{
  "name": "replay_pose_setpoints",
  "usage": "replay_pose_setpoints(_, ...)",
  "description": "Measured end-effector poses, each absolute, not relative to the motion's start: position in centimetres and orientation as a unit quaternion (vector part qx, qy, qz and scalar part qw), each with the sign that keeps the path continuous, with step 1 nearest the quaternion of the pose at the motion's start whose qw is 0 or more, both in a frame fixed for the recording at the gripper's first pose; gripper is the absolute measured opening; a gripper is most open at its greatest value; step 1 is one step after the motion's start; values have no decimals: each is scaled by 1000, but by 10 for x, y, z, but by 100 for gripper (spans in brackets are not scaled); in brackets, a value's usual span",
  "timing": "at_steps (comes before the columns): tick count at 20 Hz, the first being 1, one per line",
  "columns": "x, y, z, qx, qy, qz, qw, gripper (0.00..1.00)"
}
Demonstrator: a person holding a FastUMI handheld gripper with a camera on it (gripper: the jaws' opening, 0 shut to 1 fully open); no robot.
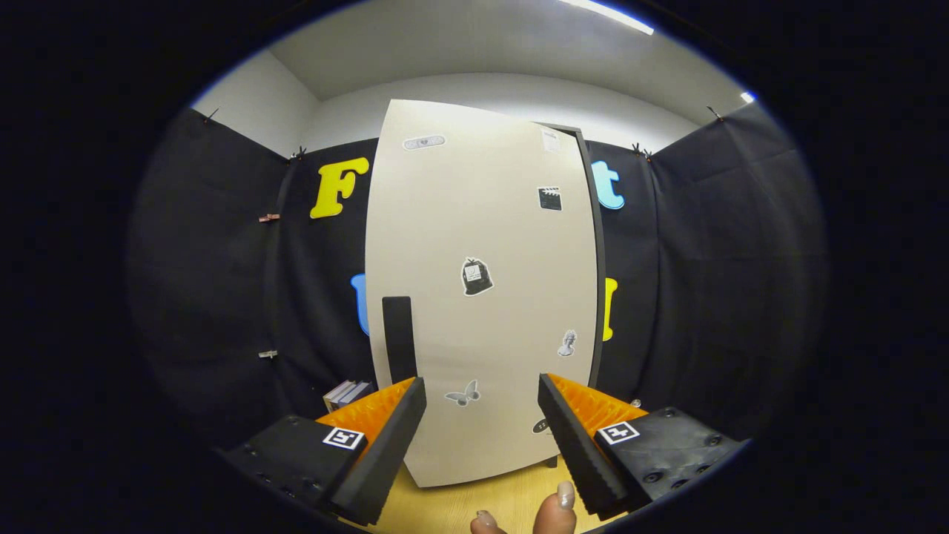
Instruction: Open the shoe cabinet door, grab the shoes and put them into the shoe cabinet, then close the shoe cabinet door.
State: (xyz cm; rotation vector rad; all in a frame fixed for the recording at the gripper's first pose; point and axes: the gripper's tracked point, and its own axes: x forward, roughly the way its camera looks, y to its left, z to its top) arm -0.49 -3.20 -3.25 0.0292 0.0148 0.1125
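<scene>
Two fingertips (556,512) of a hand peek beneath one gripper (482,397), jaws spread wide, facing one closed cabinet door (482,297) with perhaps seven stickers (476,276).

Shoe cabinet (482,297) interior hidden behind its door; stickers (477,277) too small to read. Fingertips of a hand (545,512) cut off below. Books (347,393) partly hidden behind gripper (482,404), fingers apart

The gripper (482,430) has its fingers (385,437) wide apart before the closed shoe cabinet door (482,297); the dark handle (398,337) is just above the left finger.
</scene>
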Motion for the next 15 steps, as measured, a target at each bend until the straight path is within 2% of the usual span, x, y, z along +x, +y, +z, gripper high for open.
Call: replay_pose_setpoints(15,-7,-37,-37,19,13,54,998,98)
